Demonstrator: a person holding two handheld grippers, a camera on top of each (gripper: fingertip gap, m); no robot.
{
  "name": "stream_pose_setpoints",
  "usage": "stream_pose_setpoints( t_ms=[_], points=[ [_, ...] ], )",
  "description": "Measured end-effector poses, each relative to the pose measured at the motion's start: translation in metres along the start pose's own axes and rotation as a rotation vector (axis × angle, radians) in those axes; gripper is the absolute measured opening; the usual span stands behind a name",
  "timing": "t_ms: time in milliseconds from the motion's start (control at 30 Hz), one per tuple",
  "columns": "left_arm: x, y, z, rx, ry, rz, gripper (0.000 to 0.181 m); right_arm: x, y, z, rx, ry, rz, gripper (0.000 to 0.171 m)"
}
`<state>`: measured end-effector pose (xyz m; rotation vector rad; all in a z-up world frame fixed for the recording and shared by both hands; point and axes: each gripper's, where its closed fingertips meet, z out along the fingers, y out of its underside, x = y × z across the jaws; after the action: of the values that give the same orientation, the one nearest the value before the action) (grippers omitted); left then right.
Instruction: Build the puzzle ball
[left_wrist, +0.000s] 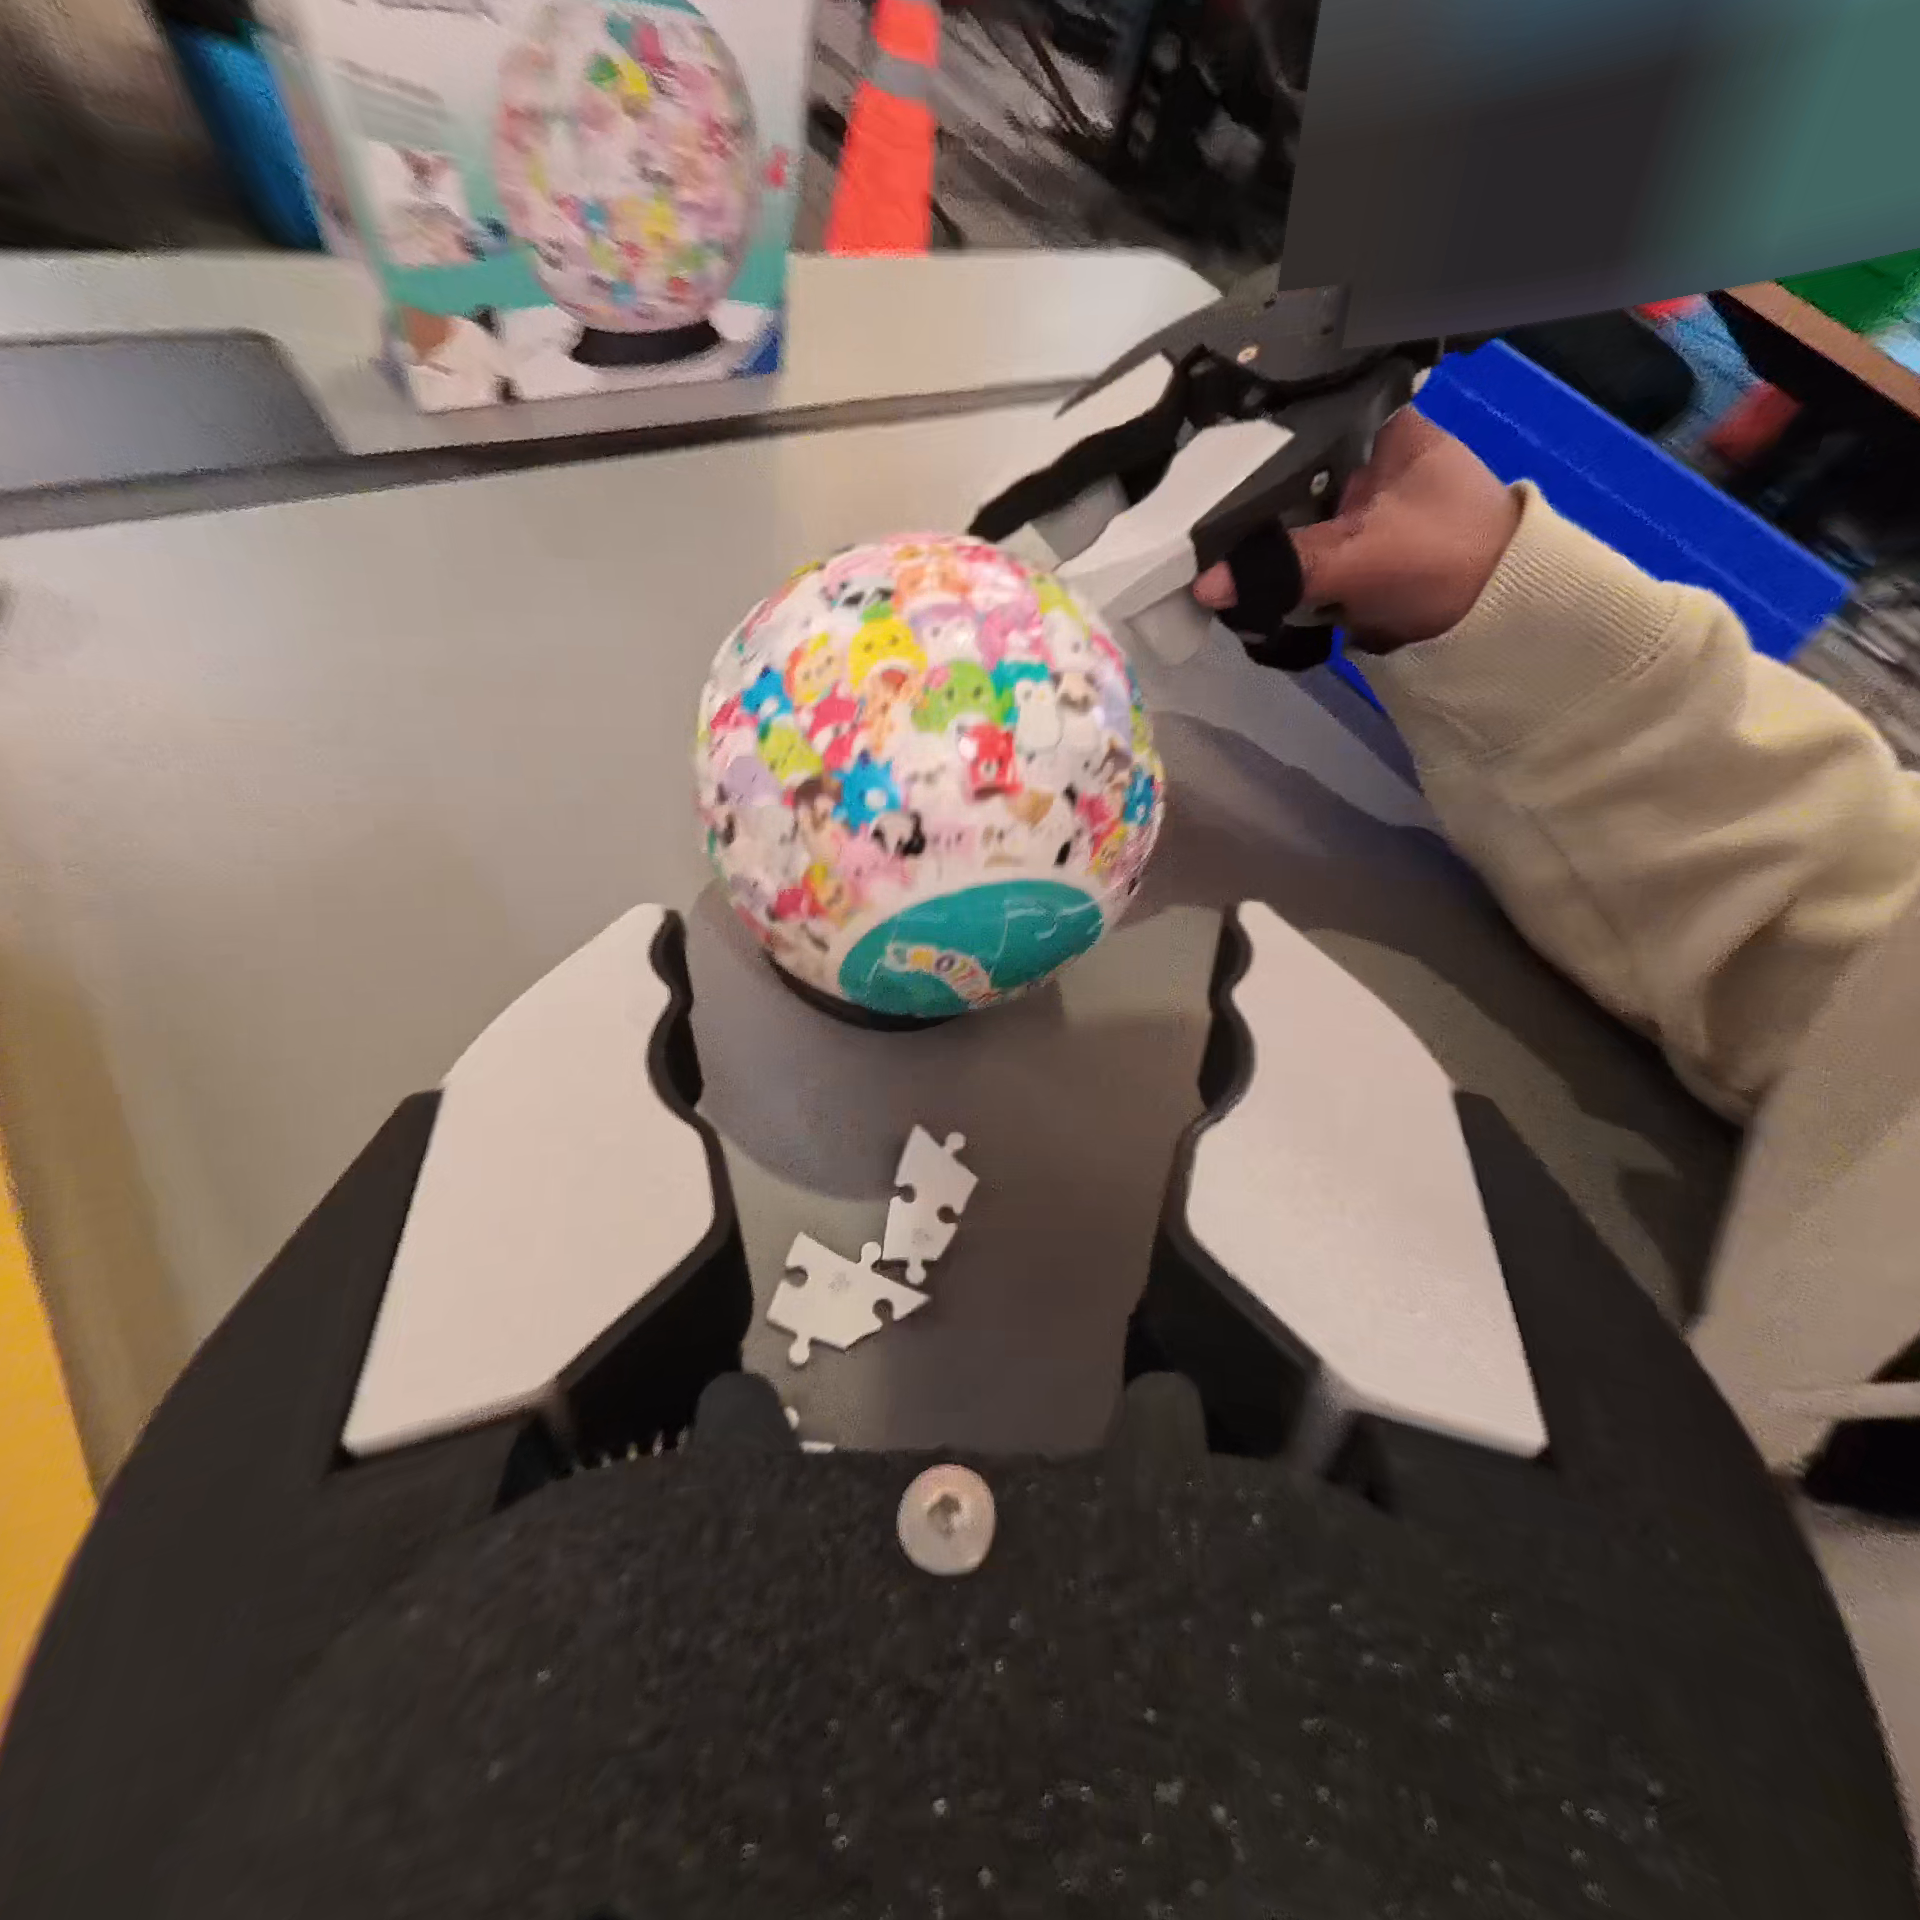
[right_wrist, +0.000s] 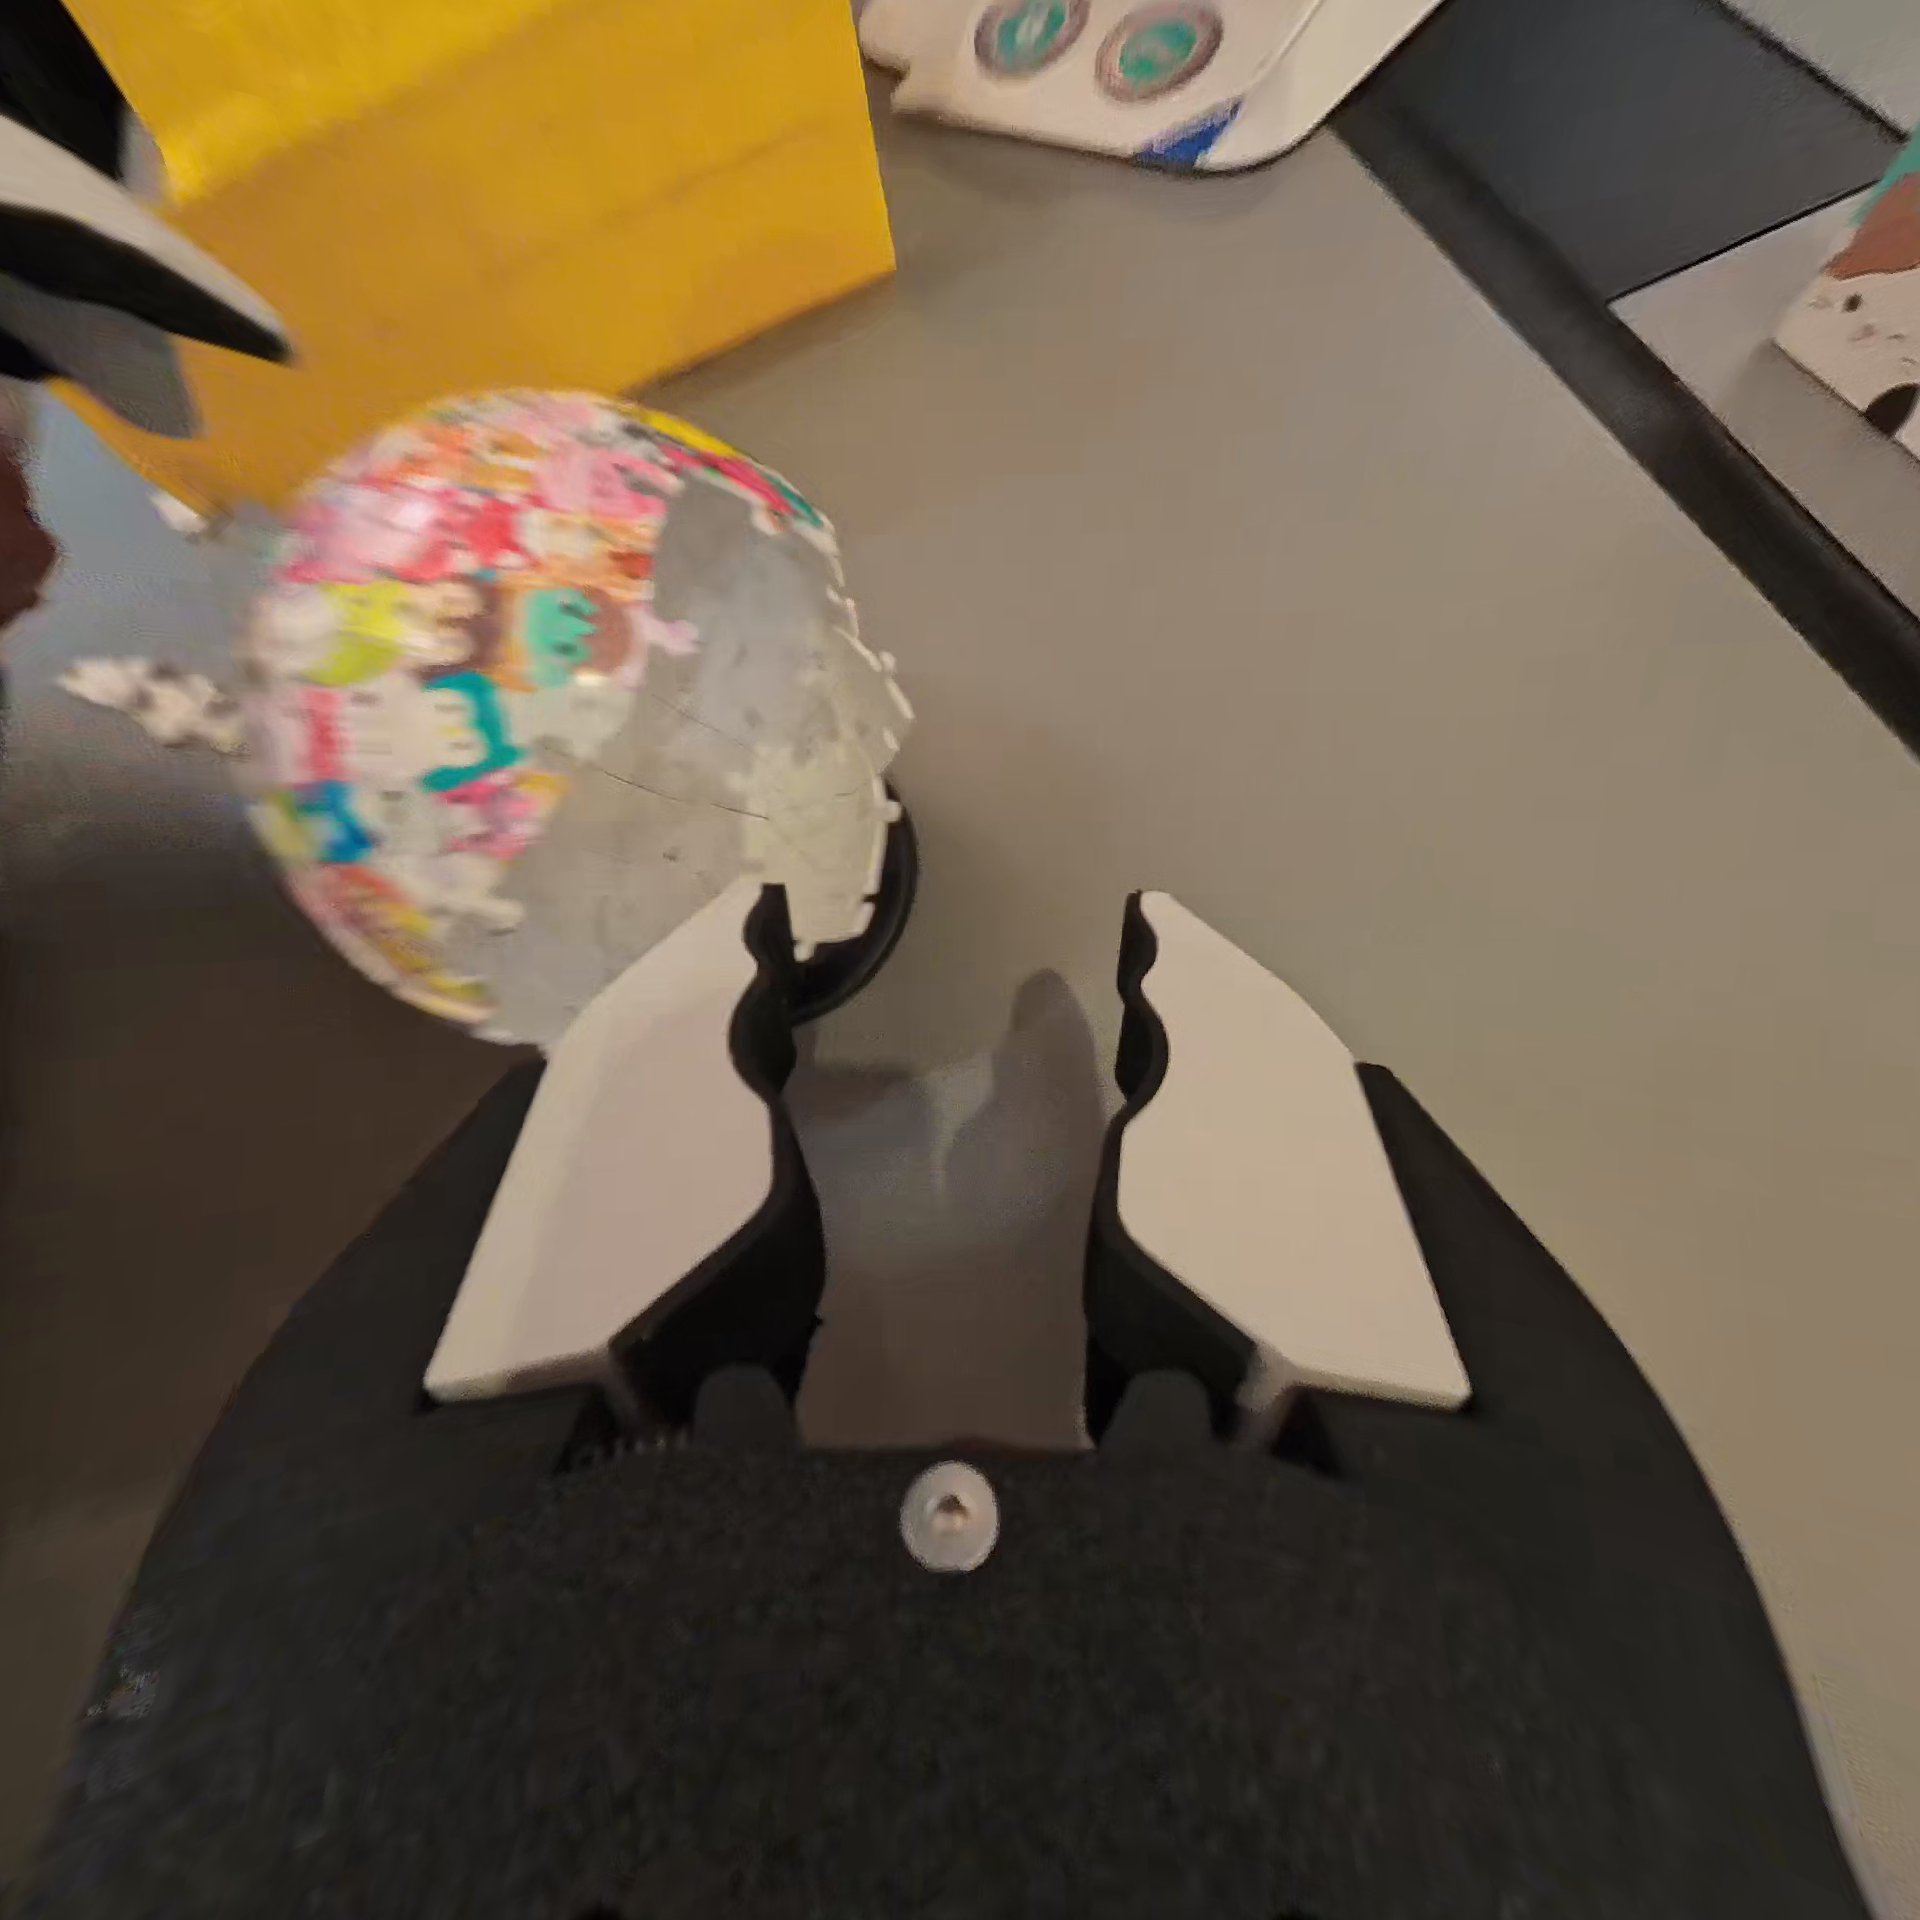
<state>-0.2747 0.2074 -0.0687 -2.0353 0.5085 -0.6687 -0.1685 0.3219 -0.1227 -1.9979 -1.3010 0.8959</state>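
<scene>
The puzzle ball (left_wrist: 925, 769), covered in bright cartoon figures with a teal patch low down, sits on a black ring stand (left_wrist: 883, 1013) on the grey table. In the right wrist view the ball (right_wrist: 468, 665) has a large gap showing its grey inside (right_wrist: 748, 707). Two loose pieces lie grey side up, one (left_wrist: 930, 1195) above the other (left_wrist: 842, 1294), between my left gripper's fingers. My left gripper (left_wrist: 951, 935) is open and empty just before the ball. My right gripper (right_wrist: 951, 904) is open and empty, its left fingertip close to the stand (right_wrist: 894, 883).
The puzzle's box (left_wrist: 582, 197) stands on a raised ledge behind the ball. A yellow box (right_wrist: 520, 177) stands beyond the ball. More loose pieces (right_wrist: 156, 707) lie left of it. A hand (left_wrist: 1392, 540) in a cream sleeve holds the right gripper (left_wrist: 1049, 540). A blue bin (left_wrist: 1621, 488) sits at far right.
</scene>
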Motion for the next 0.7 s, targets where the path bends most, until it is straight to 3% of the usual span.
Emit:
stream_pose_setpoints(
  t_ms=[100, 167, 267, 333, 433, 567, 700],
  points=[
    [0.002, -0.002, 0.0, -0.288, 0.203, -0.029, 0.11, -0.032, 0.01, -0.018, 0.056, -0.028, 0.09, 0.066],
    [-0.009, -0.005, -0.008, -0.483, 0.307, -0.055, 0.104, -0.059, 0.03, -0.016, 0.012, -0.042, 0.169, 0.074],
    [-0.02, -0.02, -0.01, -0.682, 0.474, -0.163, 0.092, -0.102, 0.042, -0.008, 0.026, -0.101, 0.344, 0.072],
    [-0.026, -0.019, -0.004, -0.841, 0.527, -0.178, 0.091, -0.12, 0.046, 0.002, 0.027, -0.133, 0.482, 0.074],
    [-0.041, 0.004, 0.006, -1.121, 0.551, -0.146, 0.104, -0.133, 0.05, 0.019, -0.014, -0.164, 0.627, 0.085],
    [-0.045, 0.019, 0.022, -1.28, 0.61, -0.249, 0.108, -0.134, 0.039, 0.03, 0.009, -0.201, 0.702, 0.087],
    [-0.05, 0.024, 0.035, -1.316, 0.602, -0.232, 0.111, -0.127, 0.039, 0.033, -0.012, -0.178, 0.714, 0.087]
  ],
)
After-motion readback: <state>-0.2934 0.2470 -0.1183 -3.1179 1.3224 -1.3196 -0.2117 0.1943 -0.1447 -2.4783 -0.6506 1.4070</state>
